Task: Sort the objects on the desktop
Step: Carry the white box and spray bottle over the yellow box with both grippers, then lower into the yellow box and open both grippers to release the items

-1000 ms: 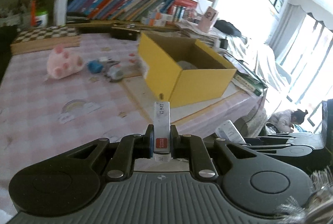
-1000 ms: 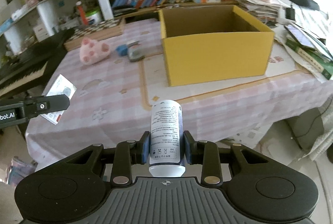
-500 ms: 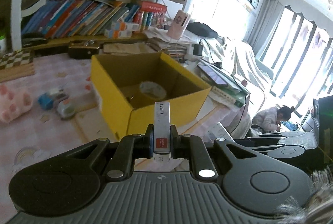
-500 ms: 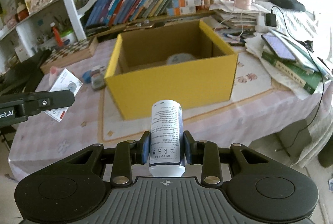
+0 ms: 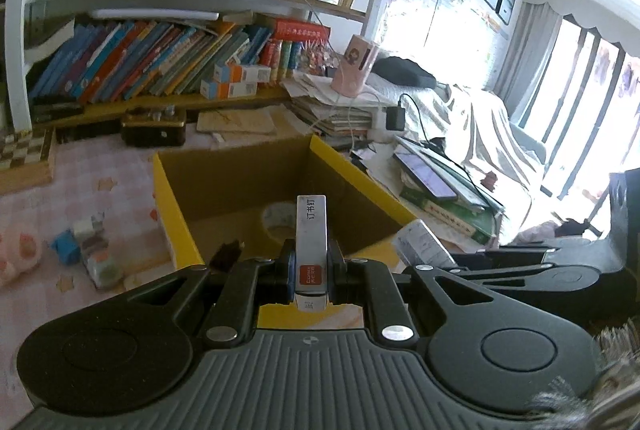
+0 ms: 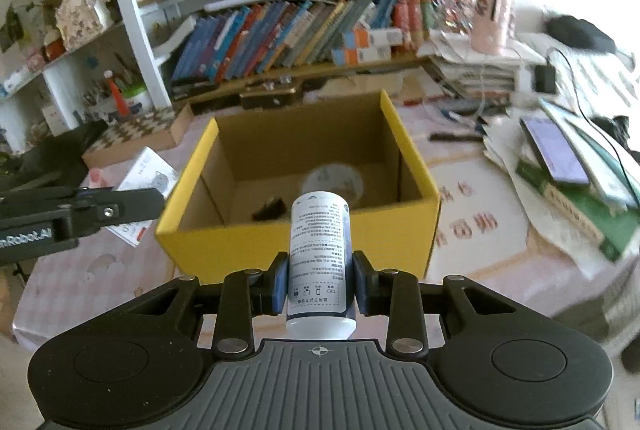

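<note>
My left gripper [image 5: 311, 276] is shut on a small white staple box [image 5: 311, 230] with a red label, held above the near edge of the open yellow cardboard box [image 5: 176, 230]. My right gripper [image 6: 320, 286] is shut on a white bottle [image 6: 320, 250] with printed text, held just in front of the same yellow box [image 6: 320, 242]. Inside the box lie a roll of tape [image 6: 333, 182] and a small dark object [image 6: 270, 209]. The bottle also shows at the right of the left wrist view [image 5: 420, 242].
A pink plush toy [image 5: 16, 254] and small blue and grey items [image 5: 86, 242] lie on the pink tablecloth left of the box. A chessboard box [image 6: 140, 134] and bookshelves stand behind. Books and a tablet [image 6: 556, 150] are piled to the right.
Both grippers have moved forward and upward toward the yellow box with their objects still held. The box interior is now seen from above in both views.
</note>
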Action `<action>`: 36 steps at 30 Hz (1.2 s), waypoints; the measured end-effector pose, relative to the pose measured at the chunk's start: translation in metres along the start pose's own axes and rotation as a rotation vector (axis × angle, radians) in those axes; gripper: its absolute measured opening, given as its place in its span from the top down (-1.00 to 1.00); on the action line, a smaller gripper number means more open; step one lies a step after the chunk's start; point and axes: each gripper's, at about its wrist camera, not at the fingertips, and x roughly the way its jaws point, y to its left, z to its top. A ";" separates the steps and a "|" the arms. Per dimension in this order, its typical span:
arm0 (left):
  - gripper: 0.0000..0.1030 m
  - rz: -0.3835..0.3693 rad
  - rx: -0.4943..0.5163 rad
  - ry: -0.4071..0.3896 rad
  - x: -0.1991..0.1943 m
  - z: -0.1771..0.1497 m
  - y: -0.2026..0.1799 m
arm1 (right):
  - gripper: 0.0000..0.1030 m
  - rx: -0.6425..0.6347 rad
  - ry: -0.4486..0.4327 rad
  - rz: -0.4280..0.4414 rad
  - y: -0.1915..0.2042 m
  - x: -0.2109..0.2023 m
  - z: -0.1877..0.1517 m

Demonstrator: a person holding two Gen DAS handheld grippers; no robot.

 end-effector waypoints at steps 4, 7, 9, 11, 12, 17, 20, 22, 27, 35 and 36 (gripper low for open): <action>0.75 0.043 0.039 -0.008 0.023 0.018 -0.001 | 0.37 -0.066 -0.032 0.049 -0.009 0.013 0.025; 0.75 0.068 0.057 0.012 0.046 0.027 0.001 | 0.37 -0.141 -0.041 0.078 -0.011 0.030 0.044; 0.75 0.095 0.090 0.034 0.064 0.030 0.001 | 0.37 -0.199 -0.036 0.095 -0.009 0.045 0.055; 0.75 0.115 0.110 0.069 0.083 0.031 0.002 | 0.37 -0.257 -0.023 0.109 -0.008 0.060 0.064; 0.75 0.120 0.113 0.088 0.090 0.031 0.003 | 0.37 -0.288 -0.008 0.116 -0.007 0.069 0.069; 0.75 0.130 0.149 0.189 0.127 0.027 0.006 | 0.37 -0.372 0.084 0.142 -0.005 0.109 0.078; 0.75 0.141 0.160 0.250 0.144 0.022 0.010 | 0.37 -0.421 0.148 0.155 -0.002 0.134 0.081; 0.75 0.149 0.173 0.292 0.155 0.019 0.011 | 0.37 -0.459 0.203 0.157 0.002 0.153 0.083; 0.75 0.151 0.191 0.385 0.171 0.012 0.013 | 0.37 -0.535 0.346 0.170 0.009 0.188 0.083; 0.58 0.145 0.159 0.375 0.170 0.011 0.016 | 0.35 -0.546 0.424 0.151 0.014 0.208 0.076; 0.47 0.142 0.161 0.358 0.166 0.012 0.014 | 0.35 -0.538 0.404 0.148 0.014 0.205 0.077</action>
